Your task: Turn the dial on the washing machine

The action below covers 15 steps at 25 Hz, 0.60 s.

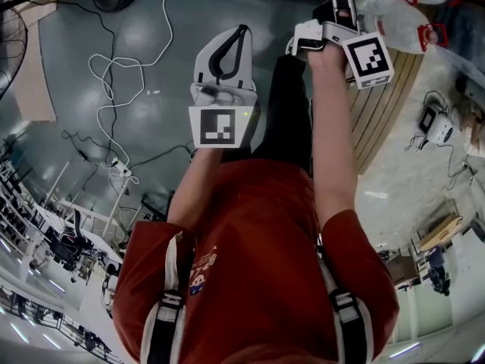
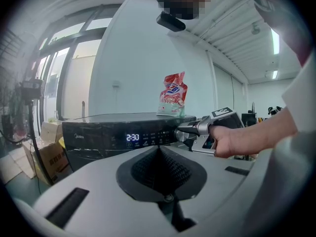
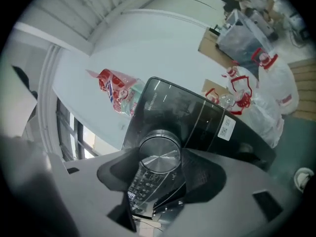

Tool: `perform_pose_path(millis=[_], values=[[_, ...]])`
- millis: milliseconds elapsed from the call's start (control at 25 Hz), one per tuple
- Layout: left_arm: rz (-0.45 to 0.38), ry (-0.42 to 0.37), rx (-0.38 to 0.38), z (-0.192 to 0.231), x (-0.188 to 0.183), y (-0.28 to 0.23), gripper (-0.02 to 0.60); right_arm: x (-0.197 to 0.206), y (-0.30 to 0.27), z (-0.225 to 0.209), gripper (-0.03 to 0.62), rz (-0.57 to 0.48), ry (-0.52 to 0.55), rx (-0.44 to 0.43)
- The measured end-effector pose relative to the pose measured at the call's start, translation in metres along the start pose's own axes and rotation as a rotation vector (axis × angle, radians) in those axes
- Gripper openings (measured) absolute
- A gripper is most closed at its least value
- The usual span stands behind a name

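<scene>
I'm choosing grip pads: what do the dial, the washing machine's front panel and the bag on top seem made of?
The dial looks like brushed silvery metal or metal-look plastic: fine radial sheen on its face. The front panel: glossy black plastic or glass, mirroring light. The bag: thin printed plastic film, crinkled and shiny.

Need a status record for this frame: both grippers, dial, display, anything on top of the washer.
left gripper: shut, empty, short of the washer
right gripper: shut on the dial
dial: silver, round, on the washer's front panel
display: lit, reads 2:30
on top of washer: red-and-white bag, upright
</scene>
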State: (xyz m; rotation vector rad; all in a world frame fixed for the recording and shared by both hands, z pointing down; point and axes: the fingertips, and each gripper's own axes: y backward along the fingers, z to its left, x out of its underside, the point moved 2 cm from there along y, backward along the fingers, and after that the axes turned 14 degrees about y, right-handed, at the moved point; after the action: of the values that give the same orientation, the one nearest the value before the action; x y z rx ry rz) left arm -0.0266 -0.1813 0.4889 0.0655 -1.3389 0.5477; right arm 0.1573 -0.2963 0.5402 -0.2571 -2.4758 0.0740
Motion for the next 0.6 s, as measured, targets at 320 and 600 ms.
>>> perform_pose_path(millis=[320,600], values=[[0.0,-0.009,0.007,0.0007,0.0011,0.0002,0.011,0.0017,-0.0003,-0.0013,0.276,-0.009,-0.041,-0.007],[-0.001,-0.006,0.009,-0.0003,-0.0004,0.0007,0.011,0.0,0.001,0.0,0.279,-0.001,0.006,0.003]])
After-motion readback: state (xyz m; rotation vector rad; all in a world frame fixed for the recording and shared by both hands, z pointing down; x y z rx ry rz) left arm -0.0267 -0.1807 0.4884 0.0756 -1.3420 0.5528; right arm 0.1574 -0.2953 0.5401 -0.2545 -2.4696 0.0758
